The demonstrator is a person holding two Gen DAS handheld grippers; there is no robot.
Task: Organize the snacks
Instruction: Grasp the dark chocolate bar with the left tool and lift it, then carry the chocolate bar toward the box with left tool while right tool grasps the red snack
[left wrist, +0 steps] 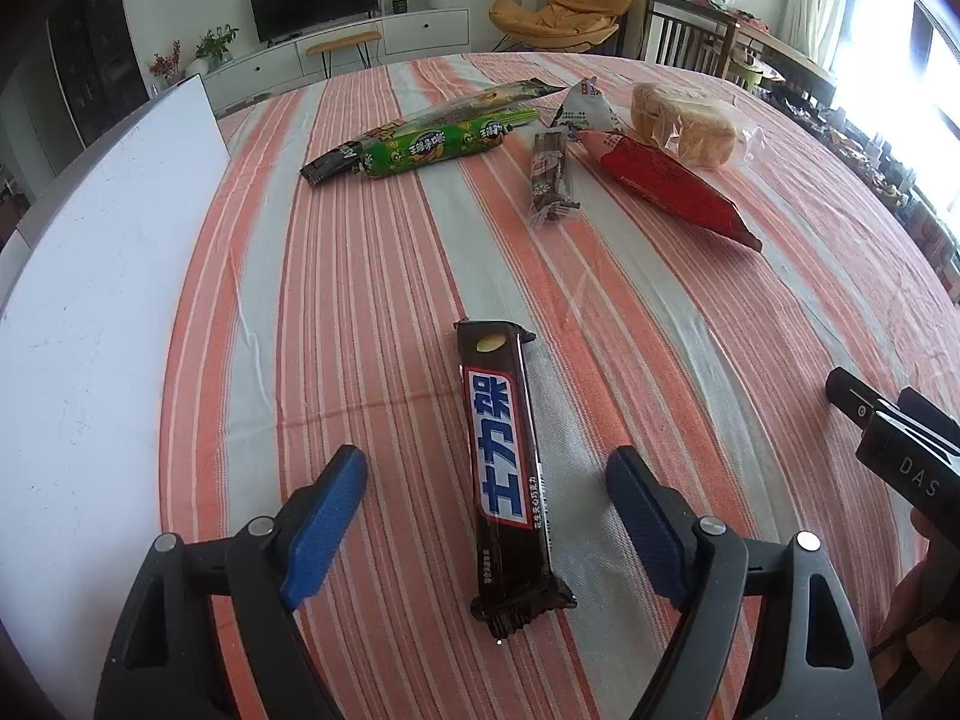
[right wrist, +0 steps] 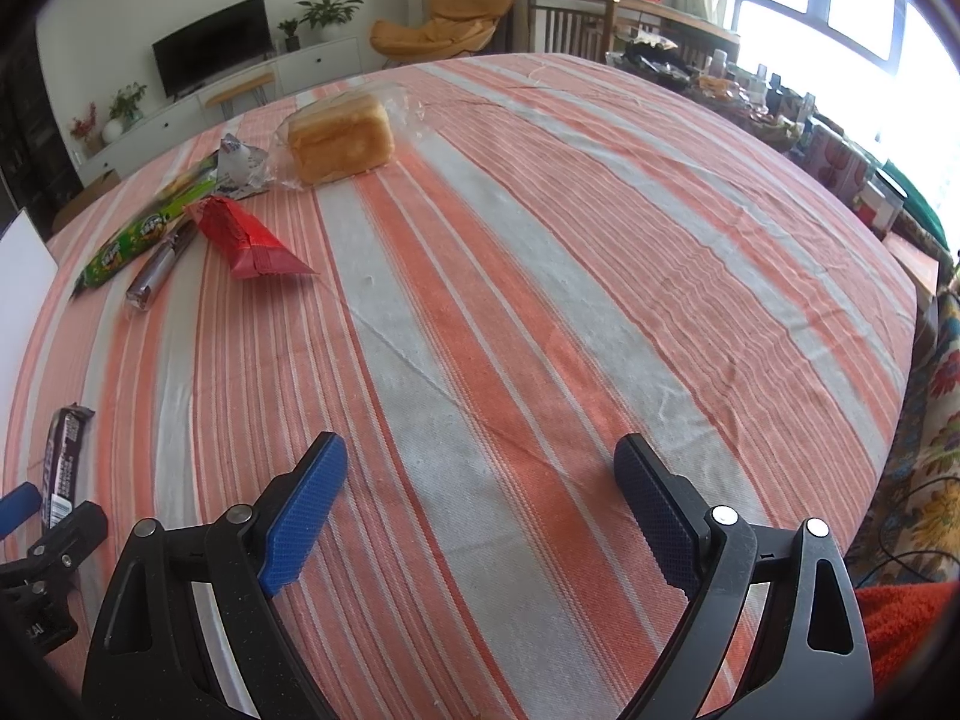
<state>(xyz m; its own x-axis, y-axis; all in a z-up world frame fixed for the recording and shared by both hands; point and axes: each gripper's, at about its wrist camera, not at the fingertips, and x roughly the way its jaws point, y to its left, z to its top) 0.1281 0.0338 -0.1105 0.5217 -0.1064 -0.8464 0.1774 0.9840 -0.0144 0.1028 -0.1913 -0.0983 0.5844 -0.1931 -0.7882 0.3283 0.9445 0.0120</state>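
A dark chocolate bar [left wrist: 507, 474] with a blue and white label lies flat on the striped tablecloth [left wrist: 360, 276], lengthwise between the blue pads of my left gripper [left wrist: 486, 462]. The jaws stand apart and neither pad touches the wrapper. The same bar [right wrist: 66, 456] shows at the far left of the right wrist view. My right gripper [right wrist: 480, 447] is open over bare cloth with nothing between its fingers. Farther back lie a green sausage pack [left wrist: 432, 147], a small brown bar [left wrist: 549, 171], a red packet [left wrist: 666, 186], a white triangular packet [left wrist: 585, 102] and bagged bread [left wrist: 684, 120].
A white board [left wrist: 90, 300] covers the table's left side. Beyond the far edge stand a TV cabinet [left wrist: 360, 42], a yellow chair [left wrist: 558, 12] and wooden chairs. A cluttered side table [right wrist: 780, 108] runs along the window at the right.
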